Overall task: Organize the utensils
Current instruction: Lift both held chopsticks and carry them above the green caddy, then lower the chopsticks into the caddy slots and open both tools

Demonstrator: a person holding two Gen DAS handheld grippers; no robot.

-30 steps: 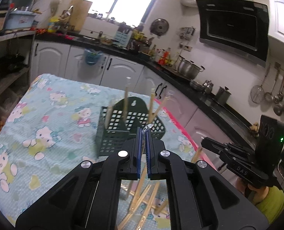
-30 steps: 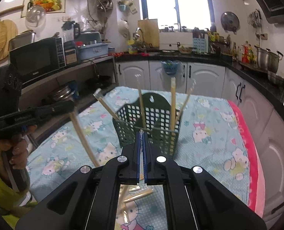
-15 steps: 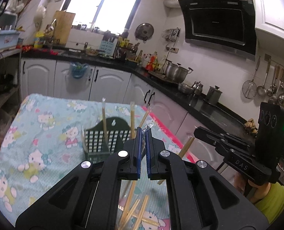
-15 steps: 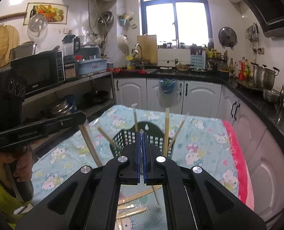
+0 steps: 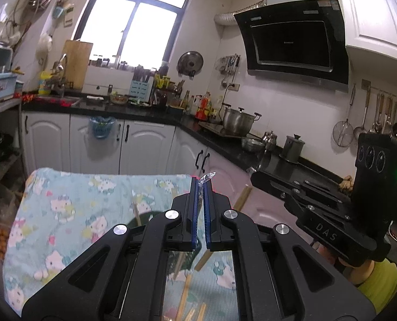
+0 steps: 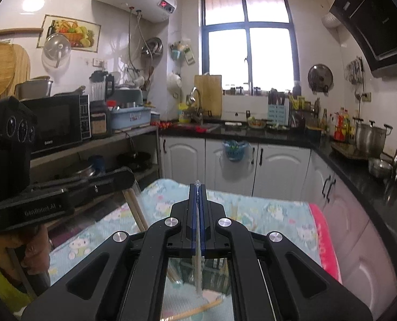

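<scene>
Lifting both grippers away from the cartoon-print tablecloth [image 5: 72, 203] | left gripper [image 5: 200, 187] clamping wrapped bamboo chopsticks [image 5: 207, 178] | right gripper [image 6: 197, 187] clamping another wrapped chopstick [image 6: 197, 243] | dark green mesh basket [image 5: 144, 218] dropping lower in view, insertion likely next

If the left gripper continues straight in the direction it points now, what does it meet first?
Probably nothing close. The left gripper, shut on wrapped chopsticks, points over the tablecloth's far edge toward the white corner cabinets. Those seem first in line, though depth is unclear.

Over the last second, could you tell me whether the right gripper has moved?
Yes. The right gripper has risen: its tip, earlier level with the green basket, now sits against the white cabinets, and the basket shows only below the fingers.
</scene>
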